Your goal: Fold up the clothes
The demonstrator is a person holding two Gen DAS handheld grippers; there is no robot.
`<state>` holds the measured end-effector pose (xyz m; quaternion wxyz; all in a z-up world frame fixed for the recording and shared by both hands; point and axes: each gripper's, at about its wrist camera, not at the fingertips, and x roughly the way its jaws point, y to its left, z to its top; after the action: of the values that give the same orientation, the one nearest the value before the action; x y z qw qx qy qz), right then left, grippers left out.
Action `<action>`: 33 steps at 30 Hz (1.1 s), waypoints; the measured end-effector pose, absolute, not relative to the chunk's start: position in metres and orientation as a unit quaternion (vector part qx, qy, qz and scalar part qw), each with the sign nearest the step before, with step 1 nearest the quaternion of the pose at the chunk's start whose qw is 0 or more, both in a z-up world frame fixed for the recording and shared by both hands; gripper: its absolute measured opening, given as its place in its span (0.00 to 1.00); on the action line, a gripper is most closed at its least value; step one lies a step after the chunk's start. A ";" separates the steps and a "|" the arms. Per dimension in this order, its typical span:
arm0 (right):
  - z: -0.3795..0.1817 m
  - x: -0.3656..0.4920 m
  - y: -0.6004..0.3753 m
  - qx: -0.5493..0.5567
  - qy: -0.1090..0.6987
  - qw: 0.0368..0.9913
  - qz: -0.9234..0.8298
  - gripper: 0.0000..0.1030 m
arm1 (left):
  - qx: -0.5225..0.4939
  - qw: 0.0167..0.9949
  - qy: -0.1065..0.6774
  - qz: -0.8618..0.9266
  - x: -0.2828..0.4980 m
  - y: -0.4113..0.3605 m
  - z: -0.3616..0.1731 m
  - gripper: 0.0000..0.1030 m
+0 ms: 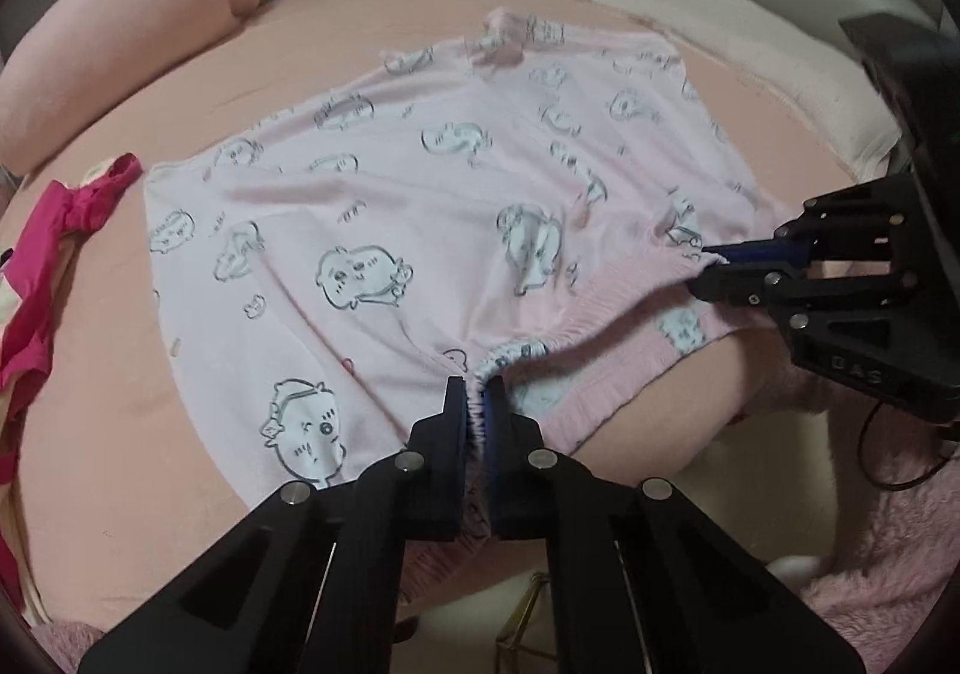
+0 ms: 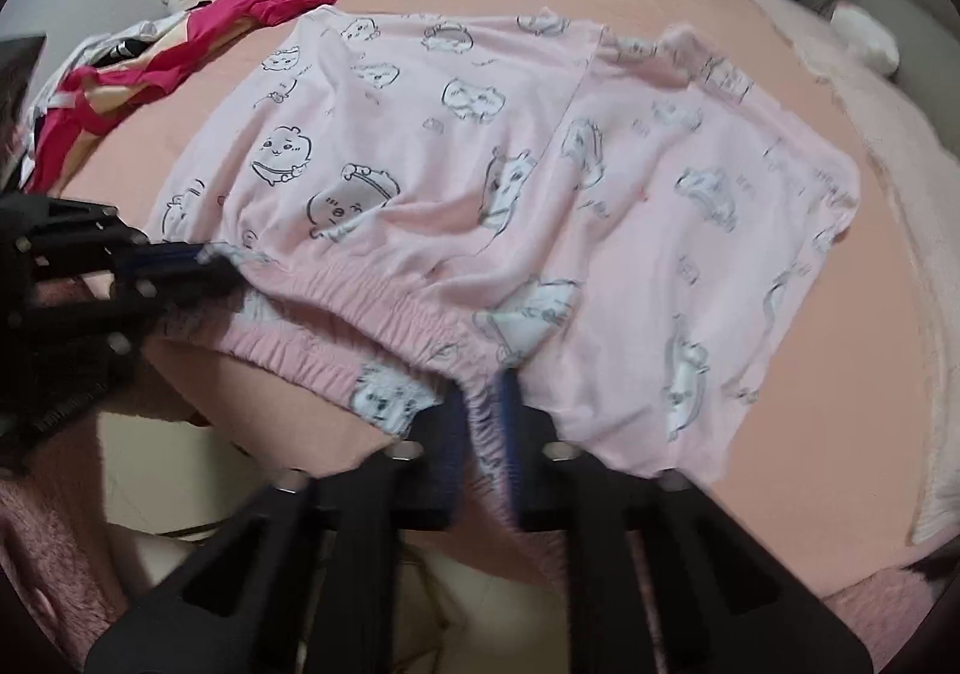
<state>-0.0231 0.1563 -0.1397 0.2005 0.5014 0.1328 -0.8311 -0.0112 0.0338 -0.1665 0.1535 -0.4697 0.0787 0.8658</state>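
Pink cartoon-print shorts [image 1: 420, 206] lie spread on the bed [image 1: 336, 20]; left tongs [image 1: 478, 404] and right tongs [image 2: 485, 410] each clamp the elastic waistband [image 2: 360, 308] at the near edge.

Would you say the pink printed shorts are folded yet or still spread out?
Spread out: the pink shorts lie flat across the bed, both legs side by side, no fold made.

Pale pink shorts [image 1: 420, 206] printed with cartoon faces lie spread on a peach bed [image 1: 150, 392]. At six o'clock the left gripper [image 1: 478, 404] pinches the gathered waistband. At three o'clock the right gripper [image 1: 714, 269] clamps the same waistband. Red clothing [image 1: 54, 242] lies at nine o'clock.
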 end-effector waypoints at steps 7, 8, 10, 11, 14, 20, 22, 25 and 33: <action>-0.124 -0.011 0.162 0.491 0.123 0.204 -0.838 0.04 | -0.465 0.162 0.087 0.866 0.003 0.035 -0.160 0.05; -0.123 -0.008 0.161 0.490 0.125 0.203 -0.838 0.04 | -0.465 0.164 0.089 0.865 0.005 0.035 -0.160 0.05; -0.124 -0.005 0.163 0.494 0.124 0.203 -0.836 0.04 | -0.471 0.167 0.090 0.861 0.006 0.035 -0.163 0.05; -0.126 -0.005 0.164 0.498 0.120 0.204 -0.834 0.04 | -0.475 0.169 0.090 0.859 0.006 0.035 -0.164 0.05; -0.140 -0.005 0.165 0.520 0.114 0.195 -0.824 0.04 | -0.496 0.167 0.086 0.848 0.003 0.032 -0.173 0.10; -0.138 -0.003 0.164 0.528 0.104 0.208 -0.817 0.30 | -0.496 0.189 -0.026 0.847 0.000 -0.002 -0.155 0.33; -0.126 -0.003 0.172 0.518 0.075 0.207 -0.827 0.30 | -0.484 0.166 -0.068 0.857 -0.001 -0.026 -0.147 0.34; -0.114 -0.012 0.180 0.507 0.027 0.206 -0.837 0.31 | -0.504 0.114 -0.086 0.852 -0.009 -0.049 -0.157 0.33; -0.144 -0.043 0.168 0.537 0.047 0.156 -0.827 0.32 | -0.541 0.008 -0.091 0.836 -0.012 -0.079 -0.171 0.28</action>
<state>-0.0434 0.1676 -0.1443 0.1560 0.5375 0.0470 -0.8274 -0.0124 -0.0794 -0.1711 0.0083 -0.5414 -0.0909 0.8358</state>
